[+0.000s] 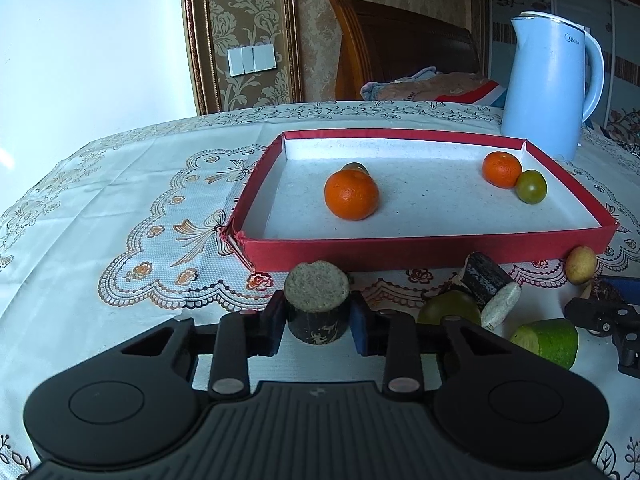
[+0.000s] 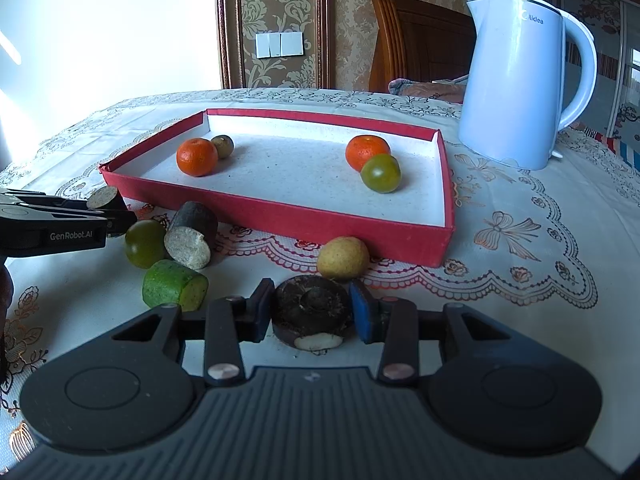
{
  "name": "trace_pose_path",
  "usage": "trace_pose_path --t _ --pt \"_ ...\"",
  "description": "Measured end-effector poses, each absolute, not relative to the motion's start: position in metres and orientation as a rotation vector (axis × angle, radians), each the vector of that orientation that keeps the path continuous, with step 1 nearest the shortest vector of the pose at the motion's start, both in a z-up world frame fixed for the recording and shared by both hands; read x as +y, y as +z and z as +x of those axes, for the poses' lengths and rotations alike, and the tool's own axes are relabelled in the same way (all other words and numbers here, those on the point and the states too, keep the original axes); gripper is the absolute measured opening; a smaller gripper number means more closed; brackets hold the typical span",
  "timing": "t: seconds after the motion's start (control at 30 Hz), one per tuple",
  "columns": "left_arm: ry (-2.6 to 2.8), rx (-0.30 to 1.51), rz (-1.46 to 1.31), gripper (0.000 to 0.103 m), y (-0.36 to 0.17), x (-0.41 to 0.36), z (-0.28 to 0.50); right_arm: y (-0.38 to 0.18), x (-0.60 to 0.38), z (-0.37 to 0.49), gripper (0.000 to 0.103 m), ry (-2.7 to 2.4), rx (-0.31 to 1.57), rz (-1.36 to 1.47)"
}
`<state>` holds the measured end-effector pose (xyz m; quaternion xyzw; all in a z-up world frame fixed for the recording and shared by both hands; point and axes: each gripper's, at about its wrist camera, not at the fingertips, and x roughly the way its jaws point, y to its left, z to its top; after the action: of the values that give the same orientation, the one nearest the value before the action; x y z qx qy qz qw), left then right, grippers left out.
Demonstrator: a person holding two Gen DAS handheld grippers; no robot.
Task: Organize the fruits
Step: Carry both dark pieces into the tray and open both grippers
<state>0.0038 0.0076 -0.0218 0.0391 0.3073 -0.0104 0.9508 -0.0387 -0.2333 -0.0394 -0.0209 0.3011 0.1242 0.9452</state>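
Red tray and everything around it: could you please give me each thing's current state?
Red tray: open, holding four fruits.
Left tool: shut on dark cane piece.
Right tool: shut on dark round piece.
Green cane piece: lying on tablecloth.
Yellow fruit: beside the tray.
Kettle: upright, lid closed.

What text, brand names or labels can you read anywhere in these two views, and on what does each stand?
"Midea": on the upper body of the pale blue kettle, plain in the right wrist view; only partly legible in the left wrist view.
"GenRobot.AI": on the side of the left gripper, seen in the right wrist view.
Small emblem on each gripper's black housing: too small to read.
Nothing else carries text.
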Motion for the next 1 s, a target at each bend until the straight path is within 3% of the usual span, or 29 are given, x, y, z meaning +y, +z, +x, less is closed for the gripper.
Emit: trace_pose_path --t 0.6,1.0 --pt "-0.025 0.573 0.034 0.033 -0.015 0.018 -0.007 -0.038 -0.24 -0.042 0.038 0.238 0.587 -0.004" --pt "-0.073 0.491 -0.018 0.033 0.009 0.014 -0.006 -0.009 -0.254 -0.035 0.038 0.165 0.464 0.012"
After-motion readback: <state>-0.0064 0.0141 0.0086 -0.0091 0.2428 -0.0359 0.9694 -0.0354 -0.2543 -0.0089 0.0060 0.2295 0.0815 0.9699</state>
